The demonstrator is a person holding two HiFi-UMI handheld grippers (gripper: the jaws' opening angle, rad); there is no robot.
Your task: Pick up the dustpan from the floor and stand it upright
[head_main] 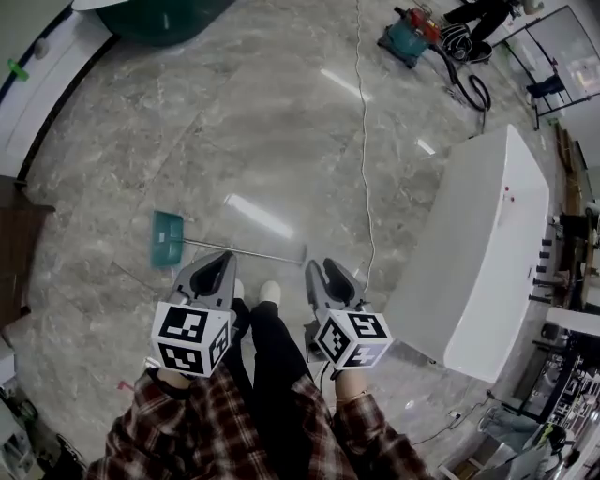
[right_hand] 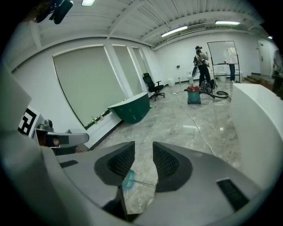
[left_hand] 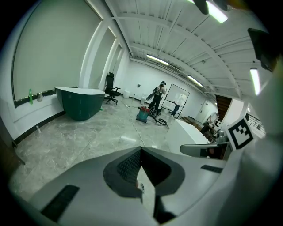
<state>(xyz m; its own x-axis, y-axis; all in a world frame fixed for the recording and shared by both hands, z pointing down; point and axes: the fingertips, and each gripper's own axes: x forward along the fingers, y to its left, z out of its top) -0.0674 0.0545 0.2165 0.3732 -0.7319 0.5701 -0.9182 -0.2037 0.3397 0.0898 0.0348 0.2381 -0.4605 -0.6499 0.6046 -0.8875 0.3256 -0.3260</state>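
Note:
The dustpan lies flat on the marble floor: a teal pan with a long thin metal handle running right. Both grippers hang above the person's feet, just short of the handle. My left gripper points toward the handle's middle, and in the left gripper view its jaws meet at the tips with nothing between them. My right gripper sits near the handle's free end. In the right gripper view its jaws stand apart, and the dustpan shows small through the gap, far below.
A long white tub-like unit stands at the right. A thin cable runs up the floor to a vacuum, where a person stands. A dark green tub is at the top, dark furniture at the left.

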